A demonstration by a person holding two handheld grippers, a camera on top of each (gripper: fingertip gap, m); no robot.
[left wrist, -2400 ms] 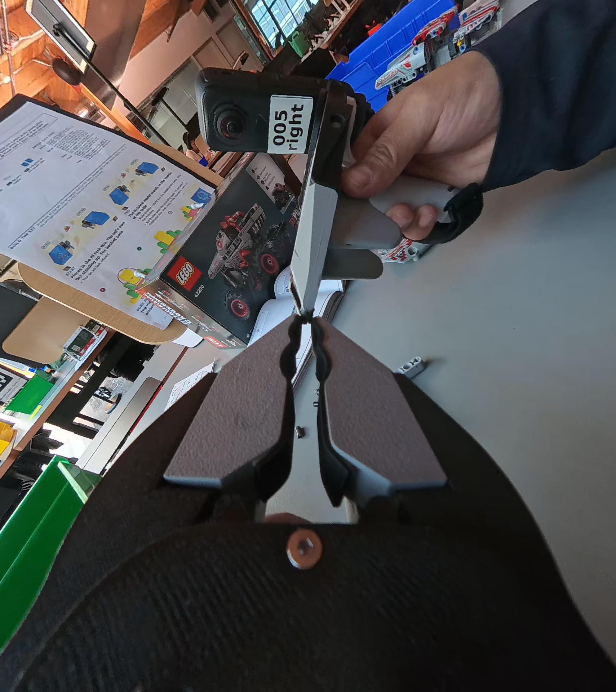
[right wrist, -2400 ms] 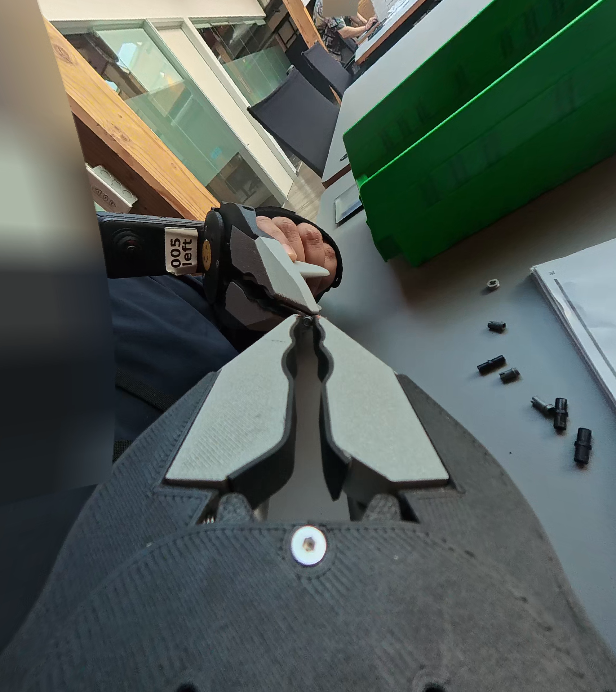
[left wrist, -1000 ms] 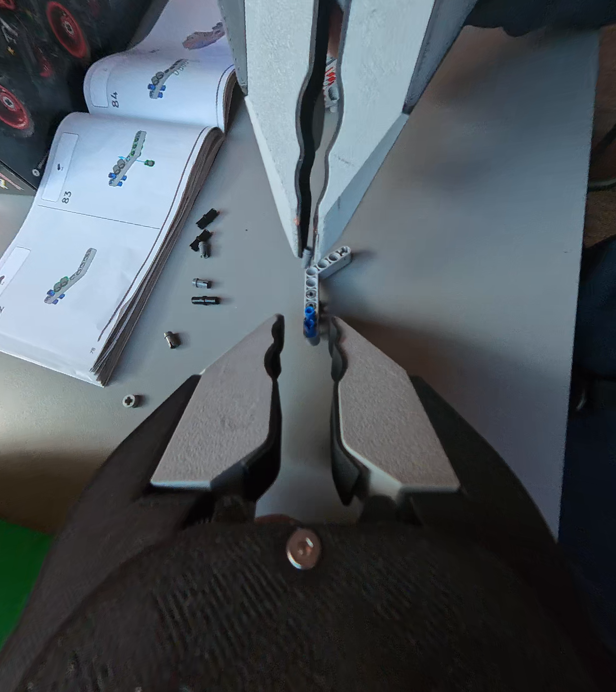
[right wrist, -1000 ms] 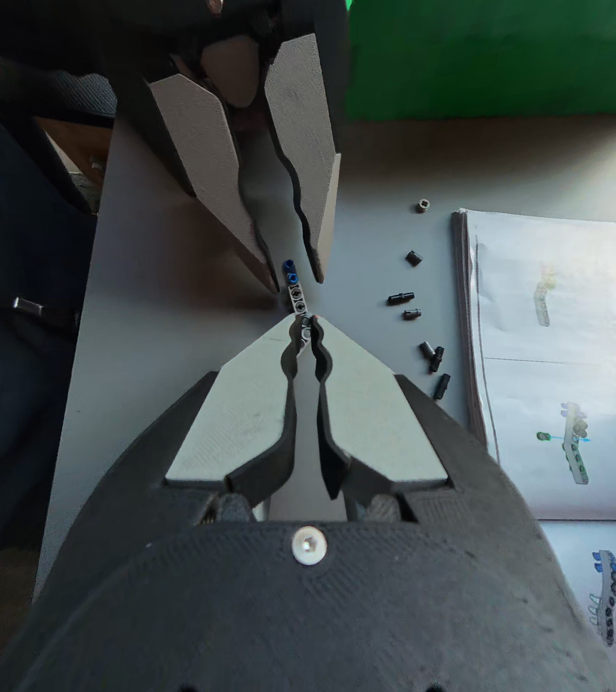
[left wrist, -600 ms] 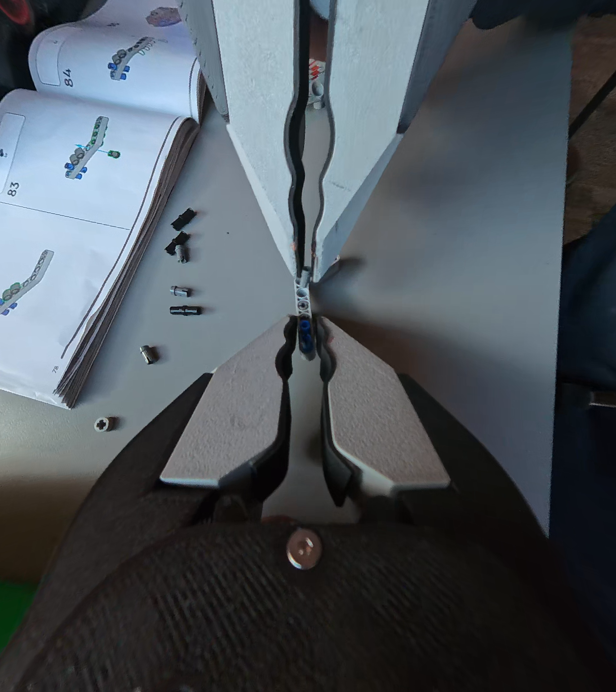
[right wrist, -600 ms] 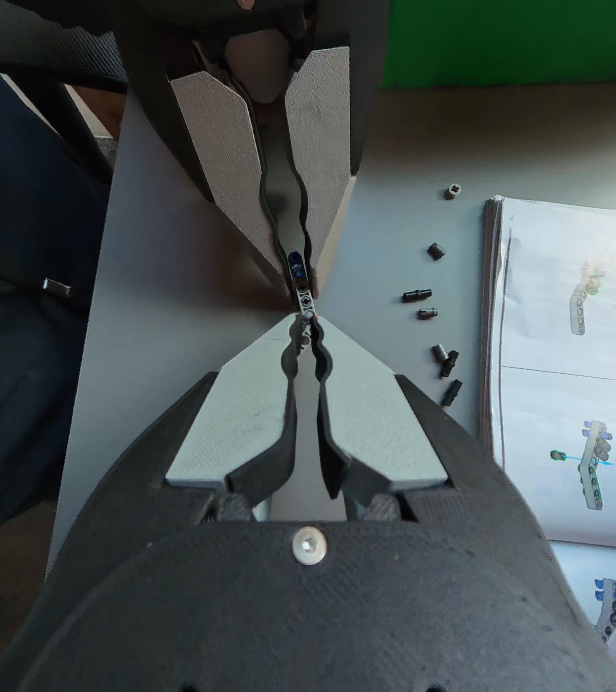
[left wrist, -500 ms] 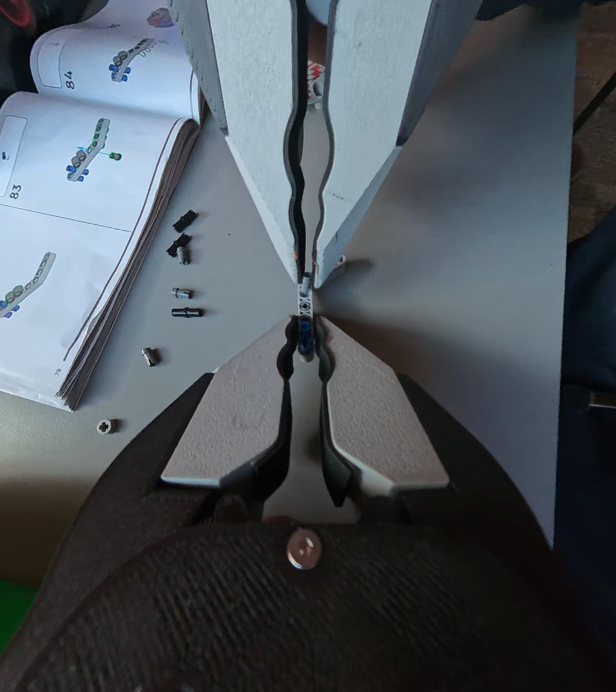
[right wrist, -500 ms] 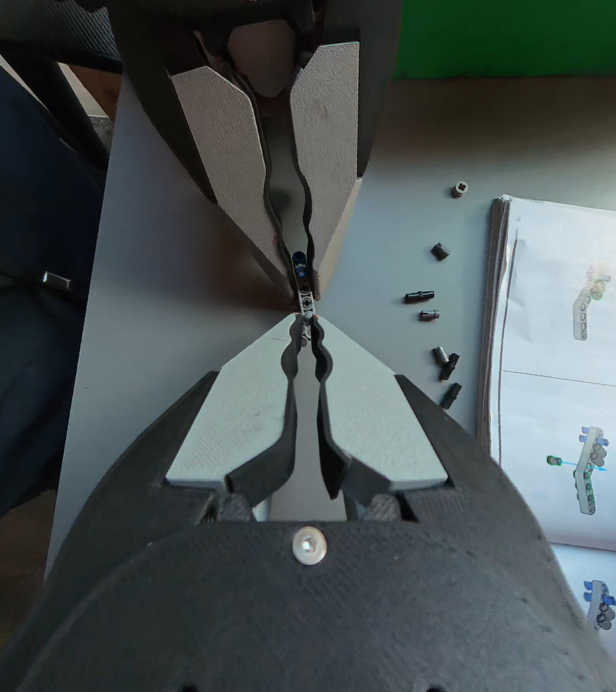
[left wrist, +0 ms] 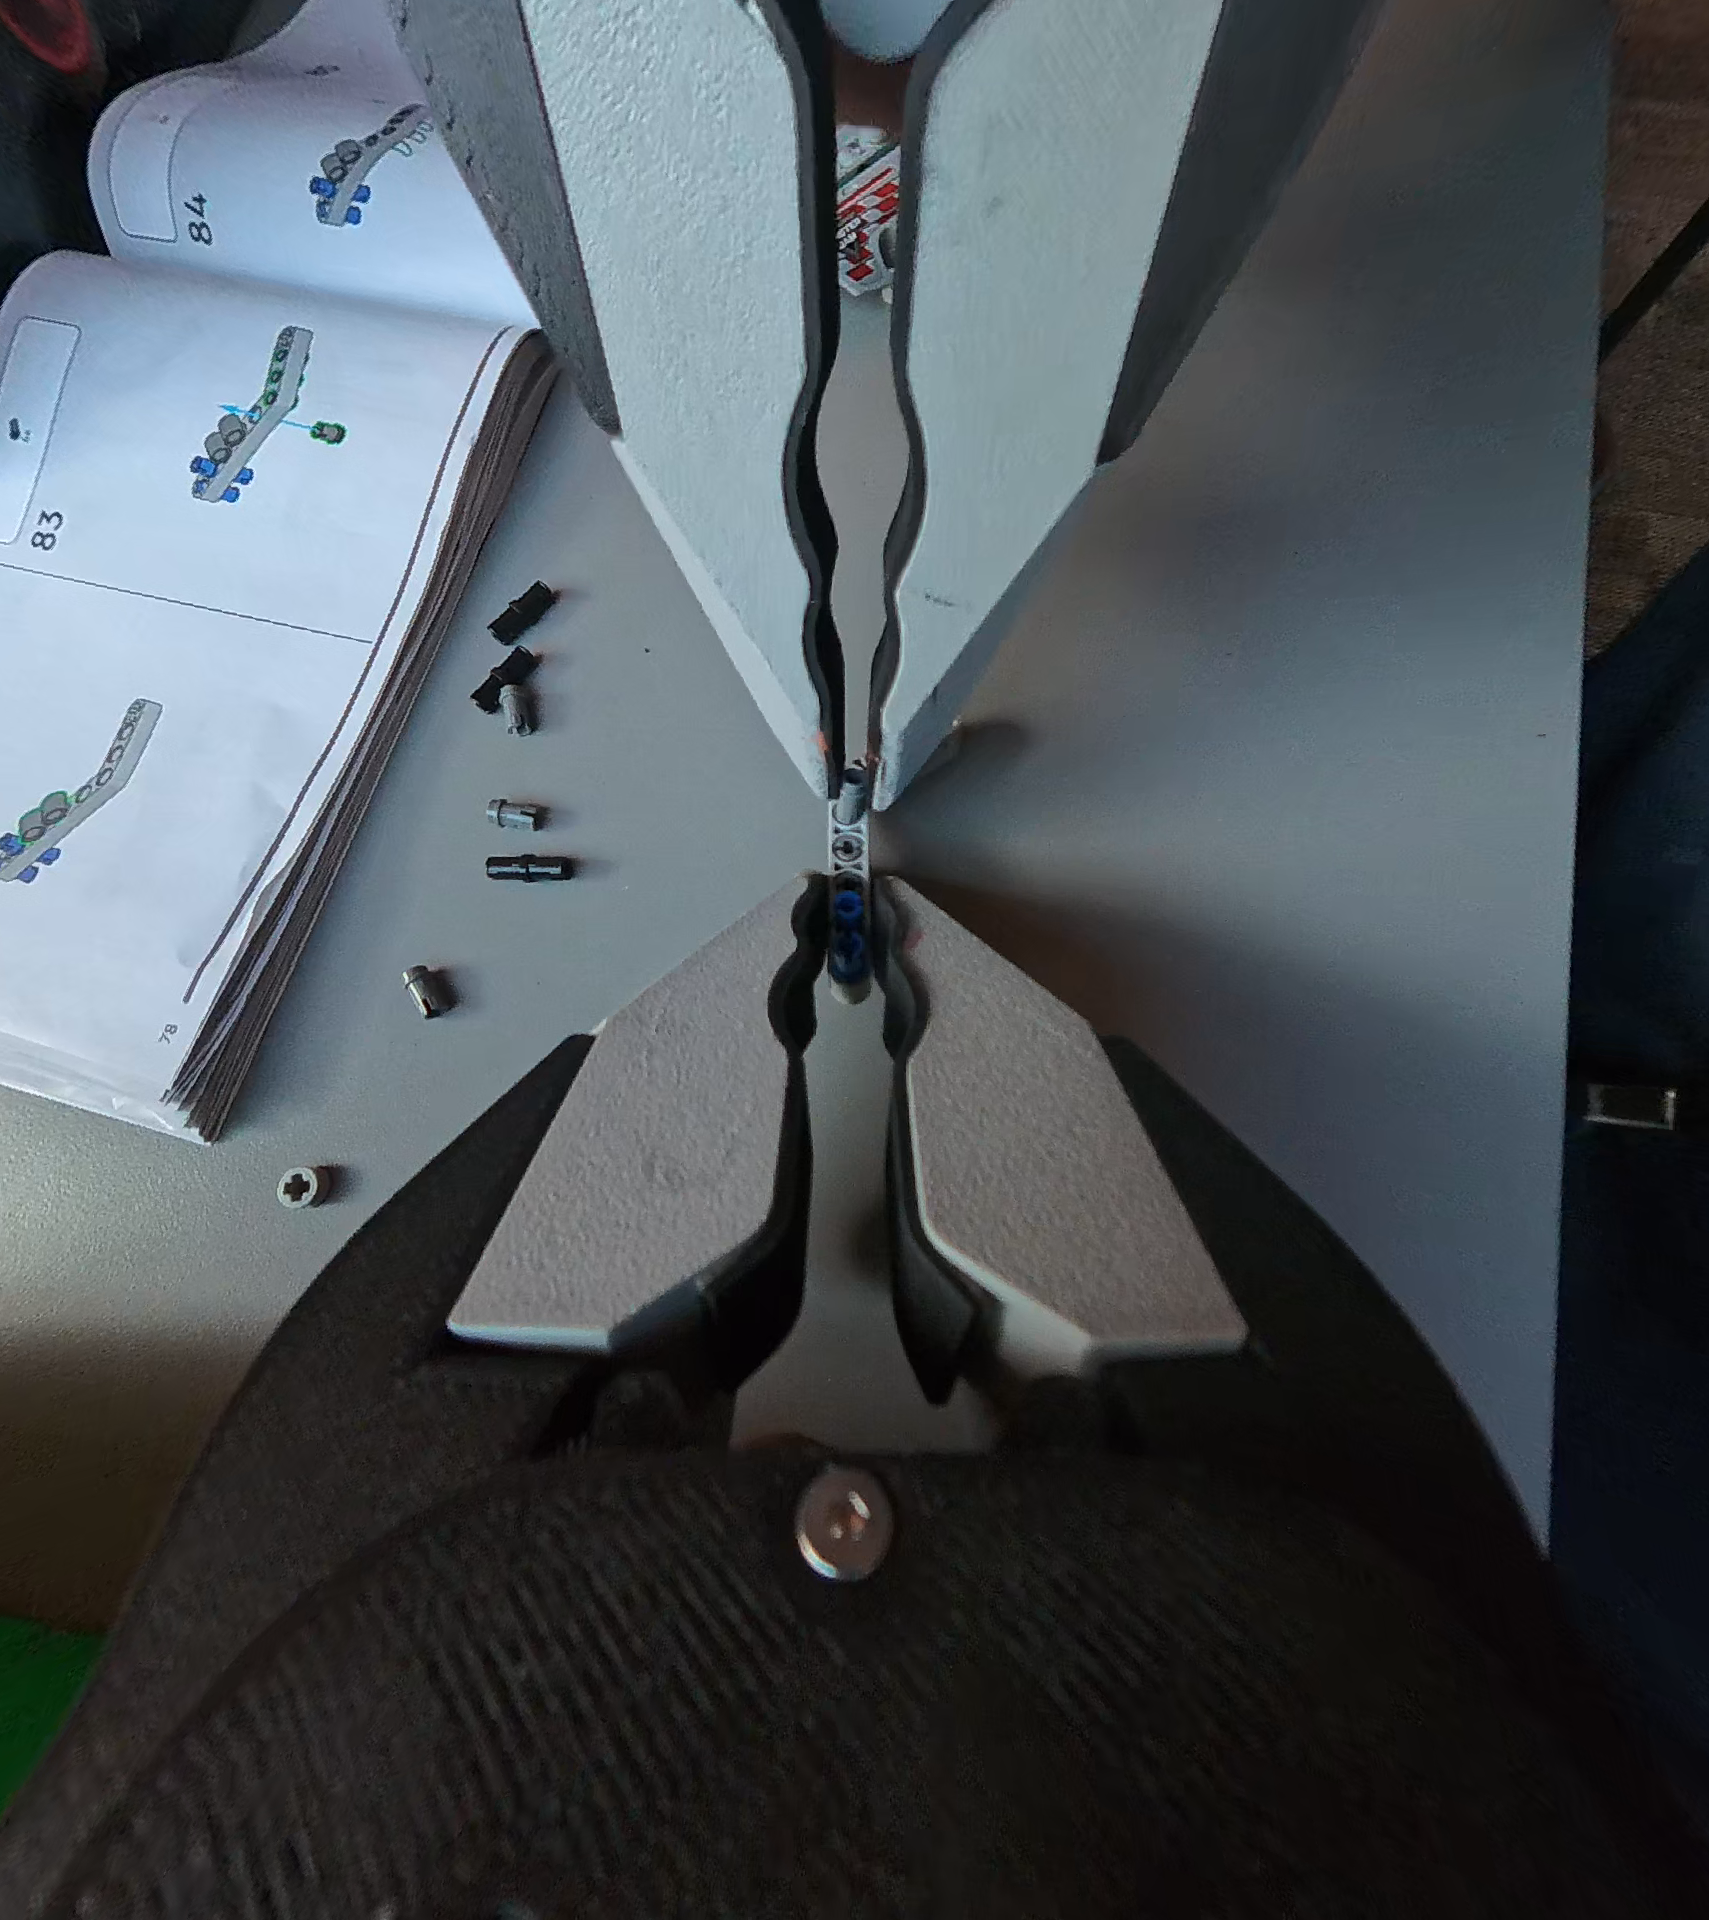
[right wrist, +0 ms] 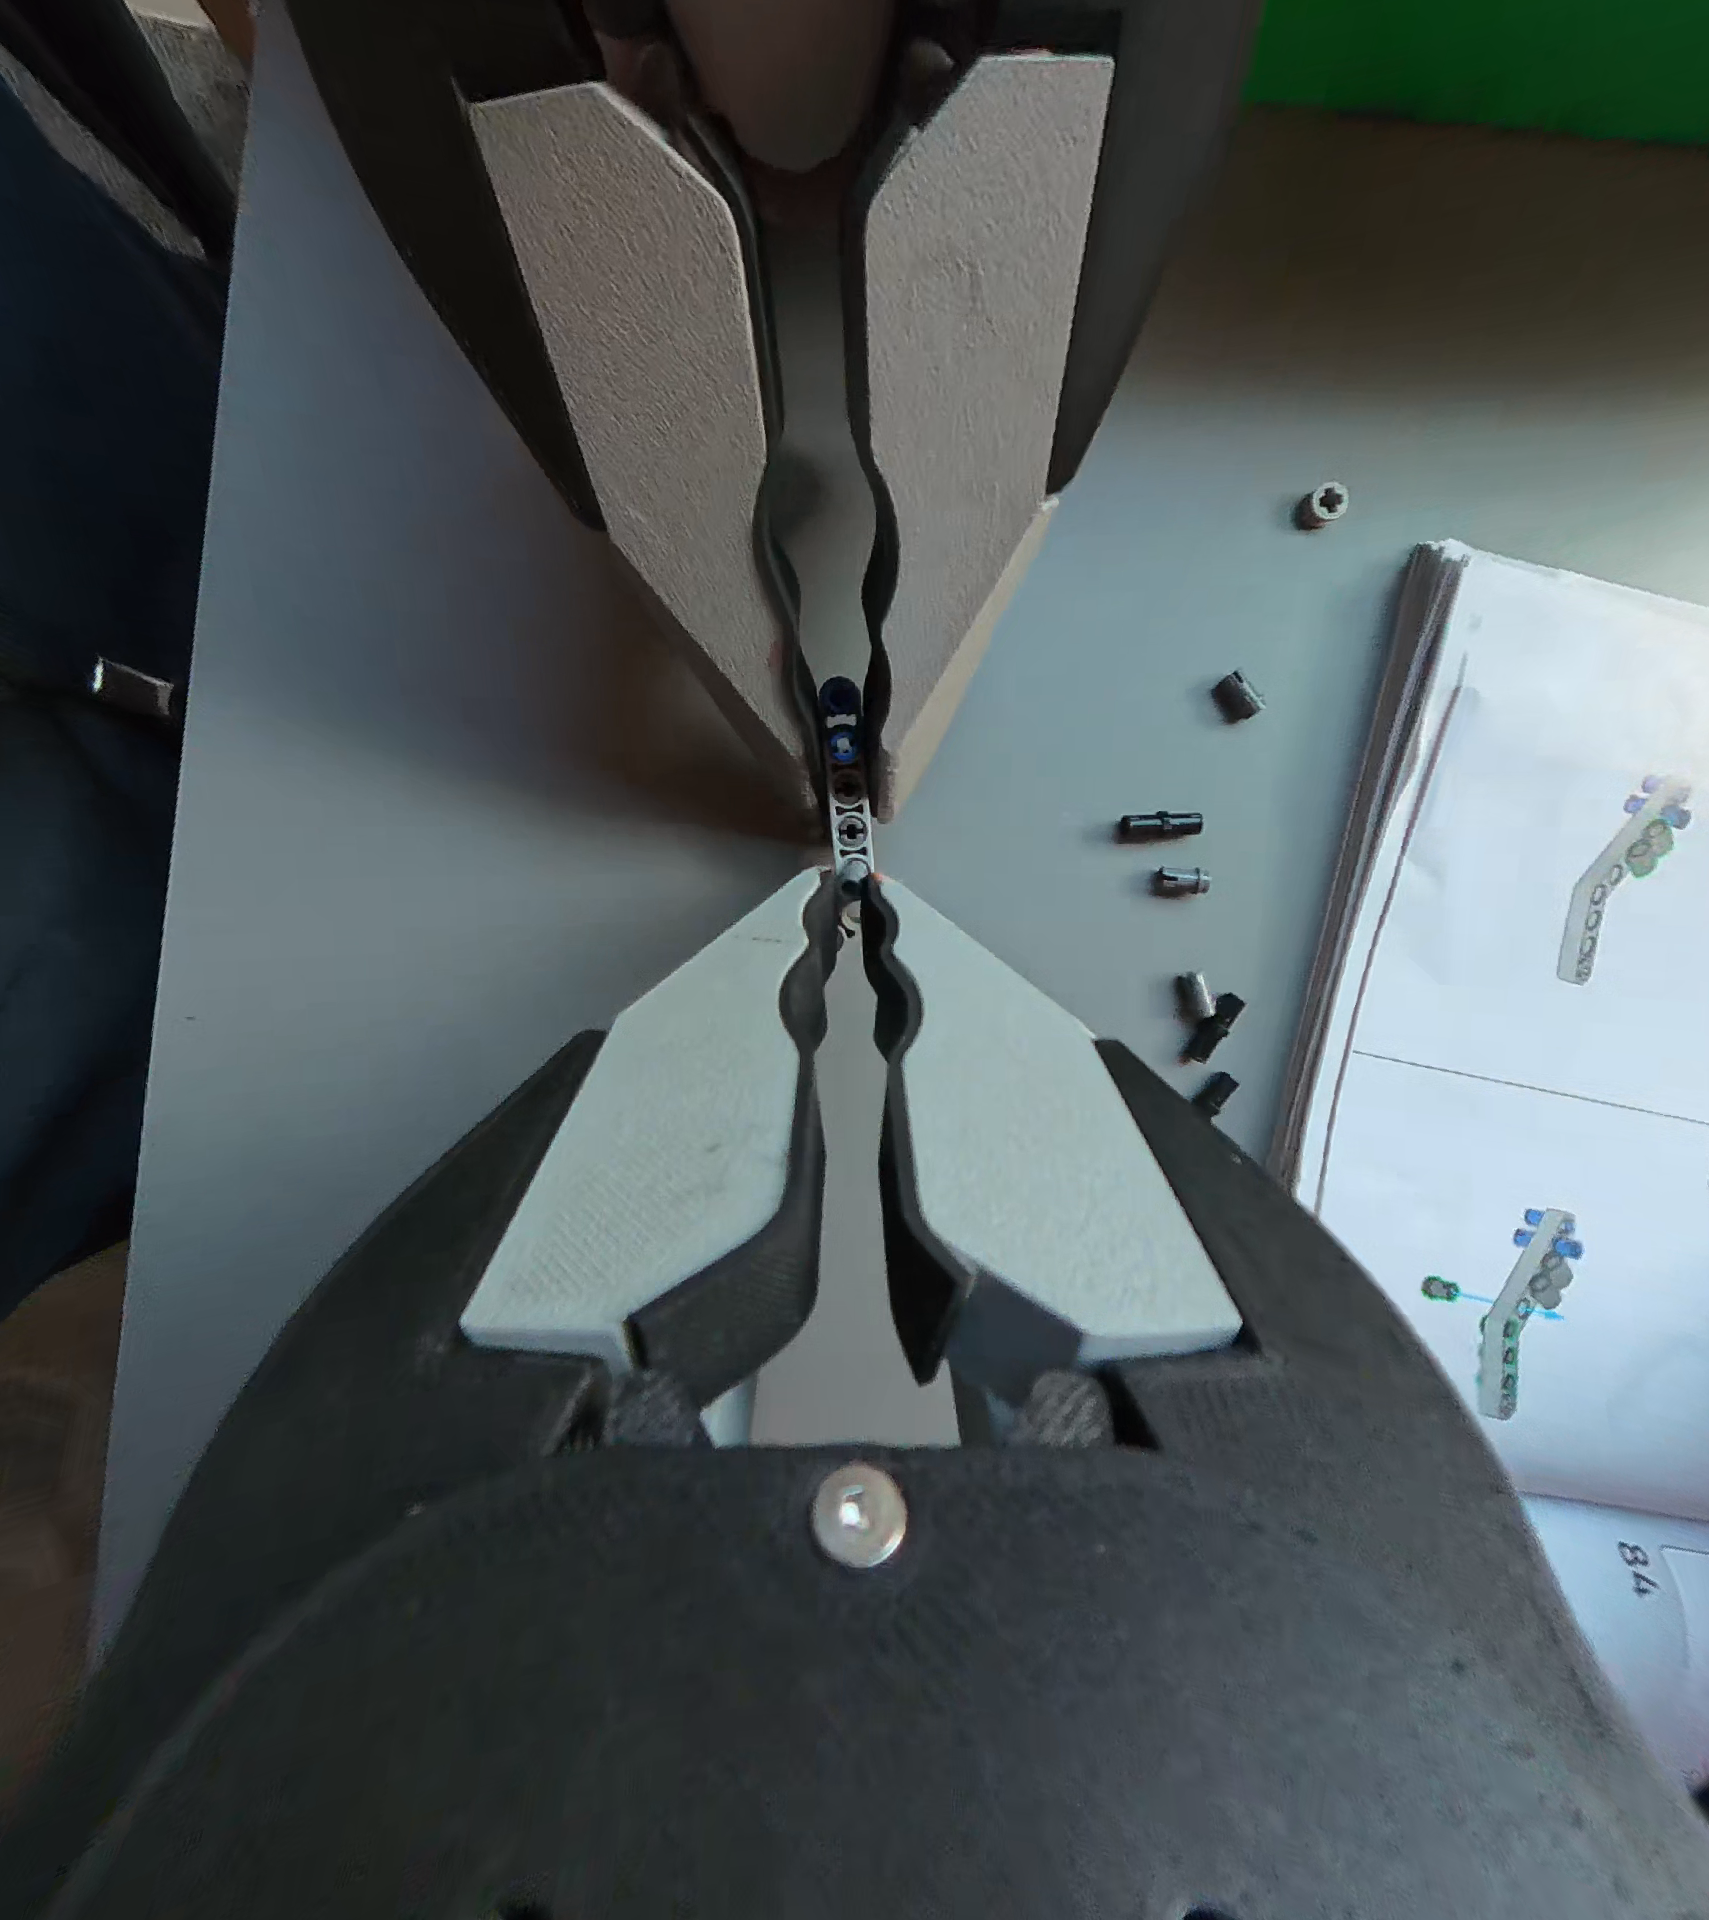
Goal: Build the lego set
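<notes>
A thin grey lego beam [left wrist: 847, 836] with blue pins at one end spans between my two grippers above the grey table [left wrist: 1245, 831]. My left gripper [left wrist: 847, 914] is shut on its blue-pin end. My right gripper [right wrist: 852, 888] is shut on the other end; it shows tip to tip across from the left one in the left wrist view [left wrist: 855, 774]. In the right wrist view the beam [right wrist: 848, 821] runs from my tips into the left gripper [right wrist: 845, 769] opposite. Several small black and grey pins [left wrist: 528, 868] lie on the table to the left.
An open instruction booklet [left wrist: 154, 644] lies left of the pins; it is at the right in the right wrist view [right wrist: 1577, 1039]. A grey bush [left wrist: 304, 1187] lies near its corner. A green bin [right wrist: 1536, 73] stands beyond. A red-and-white lego piece [left wrist: 865, 218] shows behind the right gripper. Left and right tips are no more than a few centimetres apart. The grey bush [left wrist: 304, 1187] lies around 11 centimetres away from my left fingertips. Seen from the right wrist view [right wrist: 1329, 500] as well.
Both grippers came down from mid-air to just above the table. My left gripper closed from open onto the beam's blue-pin end, while the right kept hold of the other end.
</notes>
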